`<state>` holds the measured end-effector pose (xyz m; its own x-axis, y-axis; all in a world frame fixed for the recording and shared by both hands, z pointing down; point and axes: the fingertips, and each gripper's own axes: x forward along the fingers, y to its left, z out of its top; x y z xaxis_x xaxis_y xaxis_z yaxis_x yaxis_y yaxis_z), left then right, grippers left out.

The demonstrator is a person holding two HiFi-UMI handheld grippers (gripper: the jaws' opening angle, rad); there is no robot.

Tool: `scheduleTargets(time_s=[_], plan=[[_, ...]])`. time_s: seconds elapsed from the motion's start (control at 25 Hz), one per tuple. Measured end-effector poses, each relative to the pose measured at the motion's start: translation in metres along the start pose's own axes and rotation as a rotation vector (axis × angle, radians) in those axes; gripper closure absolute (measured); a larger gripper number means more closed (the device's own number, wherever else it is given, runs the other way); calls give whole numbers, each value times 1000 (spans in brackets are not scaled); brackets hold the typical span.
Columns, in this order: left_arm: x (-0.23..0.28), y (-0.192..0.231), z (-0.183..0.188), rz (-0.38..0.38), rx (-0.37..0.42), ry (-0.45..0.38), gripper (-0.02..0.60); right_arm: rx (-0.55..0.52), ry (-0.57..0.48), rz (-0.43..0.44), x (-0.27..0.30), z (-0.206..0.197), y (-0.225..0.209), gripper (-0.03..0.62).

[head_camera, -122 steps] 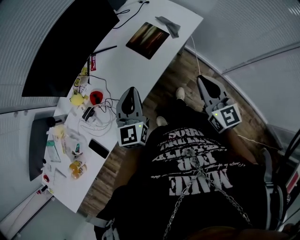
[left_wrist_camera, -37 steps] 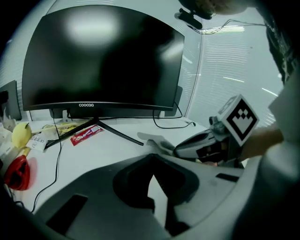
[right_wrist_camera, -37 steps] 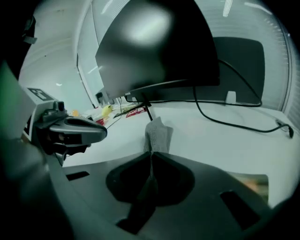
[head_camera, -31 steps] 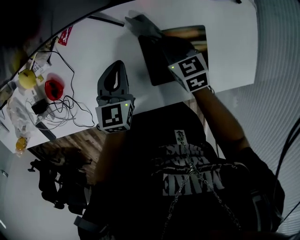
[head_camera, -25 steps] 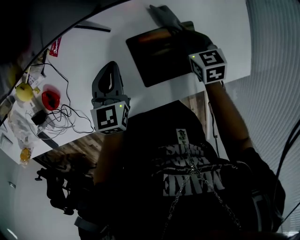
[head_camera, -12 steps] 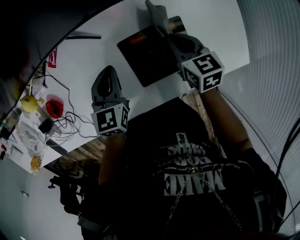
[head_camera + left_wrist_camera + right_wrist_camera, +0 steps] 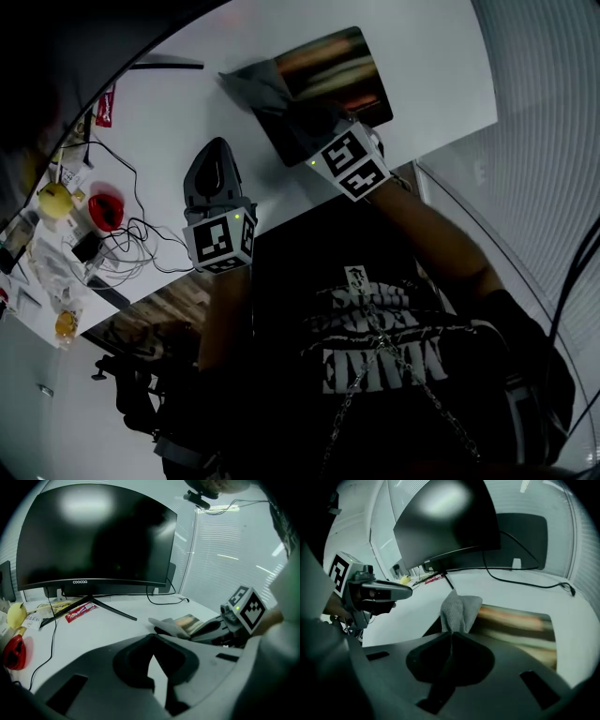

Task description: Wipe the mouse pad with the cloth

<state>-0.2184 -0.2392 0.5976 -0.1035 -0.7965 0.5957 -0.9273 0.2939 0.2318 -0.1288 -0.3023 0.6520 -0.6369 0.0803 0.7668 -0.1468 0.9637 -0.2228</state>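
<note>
The mouse pad [image 7: 337,70] is dark with orange streaks and lies flat on the white desk [image 7: 431,56]. My right gripper [image 7: 289,114] is shut on a grey cloth [image 7: 253,87], which drapes over the pad's left corner. In the right gripper view the cloth [image 7: 459,610] bunches up out of the closed jaws [image 7: 451,633], with the pad [image 7: 515,625] to its right. My left gripper [image 7: 214,152] hovers over bare desk left of the pad, shut with nothing held. In the left gripper view it [image 7: 151,638] points at the desk, with the cloth [image 7: 168,625] and pad [image 7: 188,620] ahead on the right.
A large curved monitor [image 7: 93,536] stands at the back of the desk on a splayed stand. A red packet [image 7: 80,612], a yellow object [image 7: 54,199], a red object [image 7: 105,208] and tangled cables [image 7: 141,246] sit on the left. The desk's near edge [image 7: 309,202] runs just below the grippers.
My right gripper has dragged the cloth across the pad from its far right edge to its left corner. The left gripper has stayed where it was.
</note>
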Motion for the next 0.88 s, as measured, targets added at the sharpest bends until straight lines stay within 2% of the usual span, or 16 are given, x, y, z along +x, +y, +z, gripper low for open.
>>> scheduleTargets(time_s=[0.32,0.52,0.56,0.64,0.8,0.88], plan=[[-7,-9,-9,-4,-8,-3,577,133,25,-292,-88,-53,-136,579],[-12,-17,-16,-16,-11,-3,577,127,29,-338,-93,-57,-147,579],[-13,-18,-15,-18,-10,-7,577,130,21,-328,-92,-54,-141,579],[-16,-21,-12,-19,-9,-16,577,131,-11,-250,-83,-43,-113,579],[-20,-27,-16,-26,-10,-18,577,97,-20,7,-54,-26,-2,579],[-20,-31,-17,-31,-12,-18,577,69,17,73,-40,-36,35,579]])
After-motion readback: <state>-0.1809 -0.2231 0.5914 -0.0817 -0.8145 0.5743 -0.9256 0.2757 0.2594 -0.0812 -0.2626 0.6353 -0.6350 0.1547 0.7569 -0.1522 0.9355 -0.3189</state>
